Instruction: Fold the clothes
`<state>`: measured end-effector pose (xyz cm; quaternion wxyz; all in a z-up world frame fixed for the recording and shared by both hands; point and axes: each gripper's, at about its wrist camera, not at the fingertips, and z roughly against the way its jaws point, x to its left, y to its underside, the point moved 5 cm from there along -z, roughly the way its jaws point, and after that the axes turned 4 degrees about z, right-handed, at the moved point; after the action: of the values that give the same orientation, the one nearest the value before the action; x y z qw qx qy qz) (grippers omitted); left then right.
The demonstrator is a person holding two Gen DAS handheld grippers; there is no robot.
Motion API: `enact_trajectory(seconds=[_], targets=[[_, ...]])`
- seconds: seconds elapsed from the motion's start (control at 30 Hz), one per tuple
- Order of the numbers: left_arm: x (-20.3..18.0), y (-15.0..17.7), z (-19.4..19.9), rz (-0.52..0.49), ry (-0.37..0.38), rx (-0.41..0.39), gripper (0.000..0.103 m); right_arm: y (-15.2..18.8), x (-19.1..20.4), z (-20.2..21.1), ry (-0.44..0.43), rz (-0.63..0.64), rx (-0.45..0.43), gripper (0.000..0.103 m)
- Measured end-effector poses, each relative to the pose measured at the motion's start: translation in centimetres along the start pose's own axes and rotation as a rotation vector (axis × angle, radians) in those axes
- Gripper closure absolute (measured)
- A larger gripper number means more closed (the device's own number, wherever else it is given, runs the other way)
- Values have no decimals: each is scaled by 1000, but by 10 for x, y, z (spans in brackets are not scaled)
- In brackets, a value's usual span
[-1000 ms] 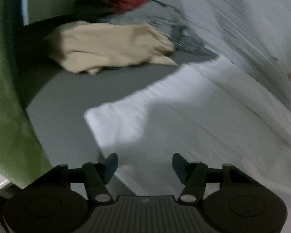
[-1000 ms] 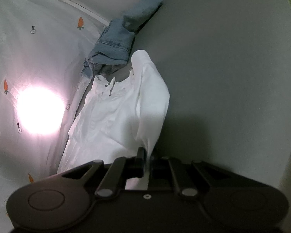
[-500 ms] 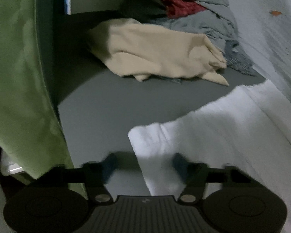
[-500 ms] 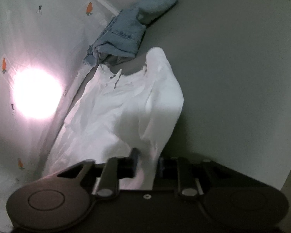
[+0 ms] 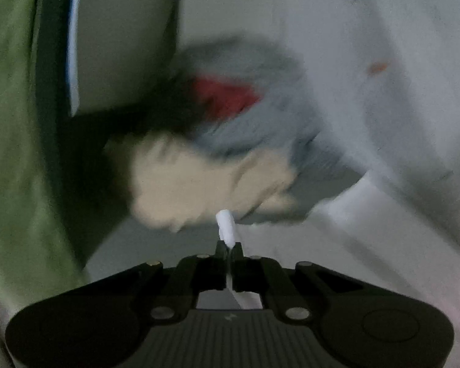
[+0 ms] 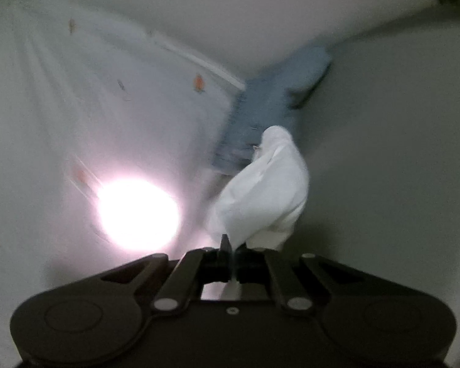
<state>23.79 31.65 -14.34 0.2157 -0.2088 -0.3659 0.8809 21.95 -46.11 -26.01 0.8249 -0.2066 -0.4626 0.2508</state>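
You are pinching the white shirt in both grippers: left gripper clamped on a fold poking past its fingertips, right gripper clamped with cloth bunching just beyond.

right tool pinching white shirt, jeans behind

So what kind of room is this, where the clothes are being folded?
Probably a bedroom or laundry corner at home: a carrot-print sheet along a grey surface, loose clothes piled on it, folded jeans in the corner, and a white shirt being handled.
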Motion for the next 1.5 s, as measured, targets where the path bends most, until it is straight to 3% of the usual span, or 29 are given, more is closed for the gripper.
enact_trajectory(seconds=[0.03,0.1,0.2,0.37,0.63,1.23,1.5], targets=[[12,13,-10,43,-23,50,100,8,-7,-5,67,61,40,101],[20,24,-9,84,-49,65,100,22,-23,-7,111,26,83,101],[15,22,-4,74,-32,55,100,21,-28,-1,85,-83,49,101],[-17,-6,2,54,48,-8,100,1,4,-7,72,45,43,101],[-97,-56,-25,-1,145,-69,100,-28,65,-34,-7,27,-31,101],[-275,-136,-149,-14,283,-52,100,-65,195,-180,-20,53,-127,101],[-393,-140,-248,-154,324,-26,100,-90,234,-292,42,119,-92,100]])
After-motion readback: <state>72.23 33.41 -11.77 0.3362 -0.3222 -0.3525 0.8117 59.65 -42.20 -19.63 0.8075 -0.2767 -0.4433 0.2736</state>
